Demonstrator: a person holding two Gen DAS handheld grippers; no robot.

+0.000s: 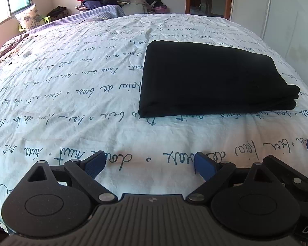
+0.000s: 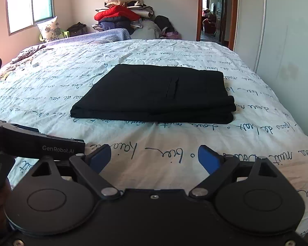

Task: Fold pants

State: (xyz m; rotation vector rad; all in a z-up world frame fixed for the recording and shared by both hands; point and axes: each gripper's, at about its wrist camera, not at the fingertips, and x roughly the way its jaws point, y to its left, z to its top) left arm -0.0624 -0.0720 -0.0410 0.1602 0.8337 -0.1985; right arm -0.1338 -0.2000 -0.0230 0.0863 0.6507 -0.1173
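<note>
The black pants lie folded into a flat rectangular stack on the white bedspread with blue script. They also show in the right wrist view, centred ahead. My left gripper is open and empty, low over the bedspread, in front of the pants and to their left. My right gripper is open and empty, a short way in front of the pants. Part of the left gripper's body shows at the left of the right wrist view.
A pile of clothes with a red jacket sits past the far end of the bed. A floral pillow and window are at far left. A doorway and white wardrobe are at right.
</note>
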